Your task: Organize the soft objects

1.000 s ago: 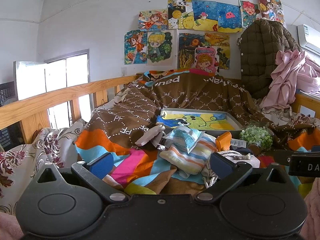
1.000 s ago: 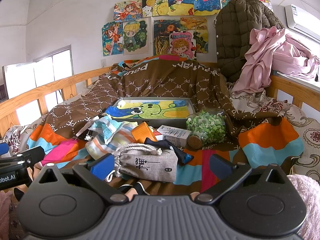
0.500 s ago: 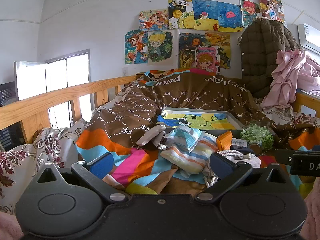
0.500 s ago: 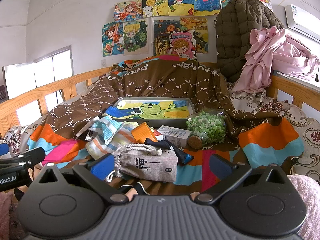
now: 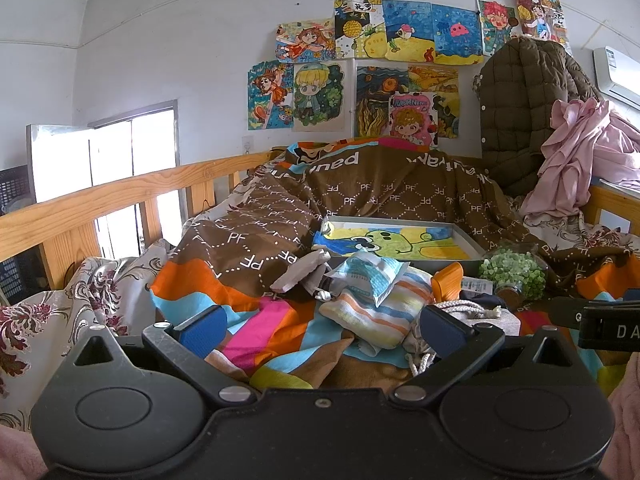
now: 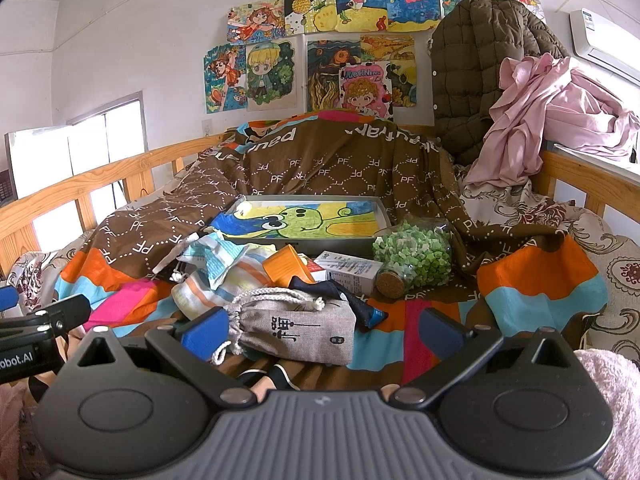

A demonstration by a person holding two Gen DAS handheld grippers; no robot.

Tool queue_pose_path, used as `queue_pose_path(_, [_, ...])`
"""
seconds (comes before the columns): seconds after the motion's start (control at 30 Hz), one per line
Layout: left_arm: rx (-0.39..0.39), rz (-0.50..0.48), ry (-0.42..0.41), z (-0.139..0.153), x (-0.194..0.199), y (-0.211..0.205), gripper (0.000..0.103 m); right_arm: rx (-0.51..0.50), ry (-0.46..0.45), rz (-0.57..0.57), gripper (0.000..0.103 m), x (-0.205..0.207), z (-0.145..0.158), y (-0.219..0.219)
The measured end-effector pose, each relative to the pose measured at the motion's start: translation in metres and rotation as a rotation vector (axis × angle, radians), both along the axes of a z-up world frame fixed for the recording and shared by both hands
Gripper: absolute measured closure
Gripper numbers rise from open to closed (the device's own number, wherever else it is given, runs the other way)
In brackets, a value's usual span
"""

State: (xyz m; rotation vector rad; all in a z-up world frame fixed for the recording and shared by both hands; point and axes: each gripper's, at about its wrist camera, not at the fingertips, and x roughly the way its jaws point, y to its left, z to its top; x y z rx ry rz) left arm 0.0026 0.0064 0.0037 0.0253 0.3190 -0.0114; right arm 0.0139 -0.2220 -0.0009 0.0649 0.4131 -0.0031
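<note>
Nearest the right gripper, whose jaws stand wide apart and empty, lies a grey linen drawstring pouch on the colourful bedspread. It looks light and limp; pinching its bulging middle seems safest. Beyond it, before the equally spread, empty left gripper, rests a striped, squashy folded cloth, then a grey shallow tray.
</note>
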Motion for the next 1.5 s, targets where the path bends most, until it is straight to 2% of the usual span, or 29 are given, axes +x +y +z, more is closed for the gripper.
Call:
queue_pose_path(1.23, [0.005, -0.003, -0.012, -0.002, -0.005, -0.006, 0.001, 0.003, 0.001, 0.008, 0.000, 0.002, -0.002, -0.001])
queue_pose_path(1.37, [-0.023, -0.023, -0.052, 0.003, -0.009, -0.004, 0.001, 0.011, 0.028, 0.004, 0.000, 0.006, 0.004, 0.001])
queue_pose_path(1.5, [-0.017, -0.063, -0.077, 0.005, -0.010, -0.009, 0.001, 0.077, 0.082, 0.015, 0.000, 0.018, 0.005, -0.008])
